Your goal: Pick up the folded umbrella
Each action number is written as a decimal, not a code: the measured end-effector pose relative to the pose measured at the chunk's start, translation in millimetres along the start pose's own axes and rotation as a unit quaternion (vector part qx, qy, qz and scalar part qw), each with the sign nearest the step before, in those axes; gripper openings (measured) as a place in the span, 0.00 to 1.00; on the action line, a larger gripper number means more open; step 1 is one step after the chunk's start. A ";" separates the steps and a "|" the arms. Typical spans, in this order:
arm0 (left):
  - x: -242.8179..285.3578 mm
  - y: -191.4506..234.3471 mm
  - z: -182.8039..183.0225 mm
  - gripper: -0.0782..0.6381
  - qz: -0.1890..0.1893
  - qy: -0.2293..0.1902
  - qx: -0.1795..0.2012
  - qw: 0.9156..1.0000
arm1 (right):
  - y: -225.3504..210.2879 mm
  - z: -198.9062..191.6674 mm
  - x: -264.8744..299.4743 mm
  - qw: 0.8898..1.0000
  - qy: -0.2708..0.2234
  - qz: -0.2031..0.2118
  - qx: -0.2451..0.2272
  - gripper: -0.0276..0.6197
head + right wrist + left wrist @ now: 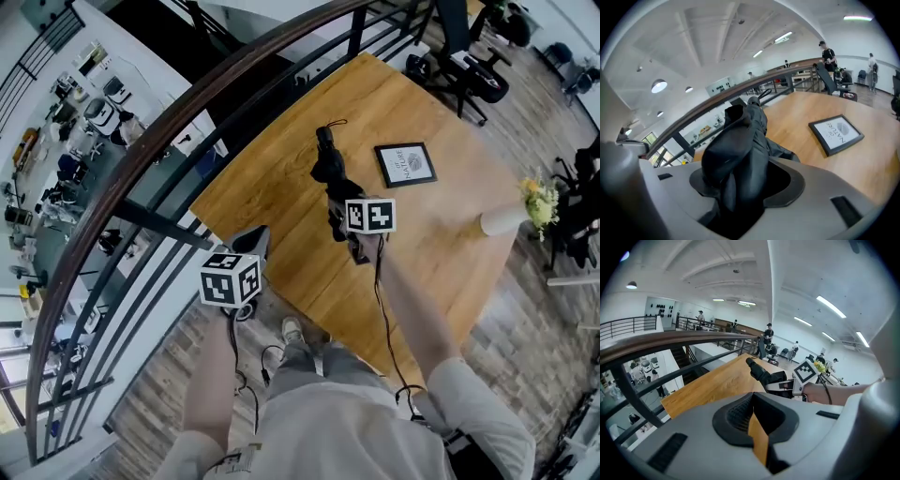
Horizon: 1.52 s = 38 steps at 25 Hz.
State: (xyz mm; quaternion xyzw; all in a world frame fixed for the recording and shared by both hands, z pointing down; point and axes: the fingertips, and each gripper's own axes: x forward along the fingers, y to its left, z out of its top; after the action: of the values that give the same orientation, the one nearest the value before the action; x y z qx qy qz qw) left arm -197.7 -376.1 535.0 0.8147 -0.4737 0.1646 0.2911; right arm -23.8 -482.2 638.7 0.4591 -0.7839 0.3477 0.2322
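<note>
Grey left tool at 7 o'clock, jaws narrowly parted and empty, right tool clamped on folded black fabric umbrella, held above light wooden surface, black-framed print at umbrella's 3 o'clock.

Wooden table: light plank top, seen corner-on beside dark railing. Framed print, black frame, lies flat on the top at 1 o'clock from table centre. White vase with yellow flowers at 3 o'clock, at table's edge, well apart from print.
</note>
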 end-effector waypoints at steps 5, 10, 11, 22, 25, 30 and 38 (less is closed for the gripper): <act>-46.7 -29.0 62.1 0.13 0.018 -0.077 0.049 0.996 | 62.5 62.7 -92.1 0.990 -0.095 0.101 -0.001 0.41; -108.4 -59.3 110.9 0.13 0.037 -0.153 0.115 0.981 | 127.3 111.0 -194.3 0.966 -0.205 0.145 -0.053 0.42; -118.8 -65.7 119.9 0.13 0.044 -0.163 0.133 0.977 | 136.8 118.1 -211.7 0.961 -0.225 0.151 -0.062 0.42; -215.2 -135.0 180.2 0.13 0.068 -0.271 0.233 0.932 | 189.5 150.6 -368.9 0.903 -0.375 0.124 -0.169 0.42; -233.0 -146.1 186.7 0.13 0.071 -0.296 0.232 0.924 | 192.6 149.6 -398.1 0.890 -0.398 0.111 -0.193 0.42; -250.3 -163.8 180.5 0.13 0.077 -0.313 0.244 0.915 | 193.7 130.8 -429.0 0.881 -0.410 0.098 -0.213 0.43; -255.4 -166.5 142.2 0.13 0.075 -0.289 0.245 0.922 | 189.2 108.3 -447.2 0.885 -0.416 0.091 -0.191 0.43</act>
State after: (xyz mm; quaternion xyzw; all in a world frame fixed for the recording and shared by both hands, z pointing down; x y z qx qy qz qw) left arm -181.3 -229.5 232.6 0.8348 -0.5419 0.0544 -0.0806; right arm 15.1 -251.0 199.9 0.4347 -0.8982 -0.0120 -0.0644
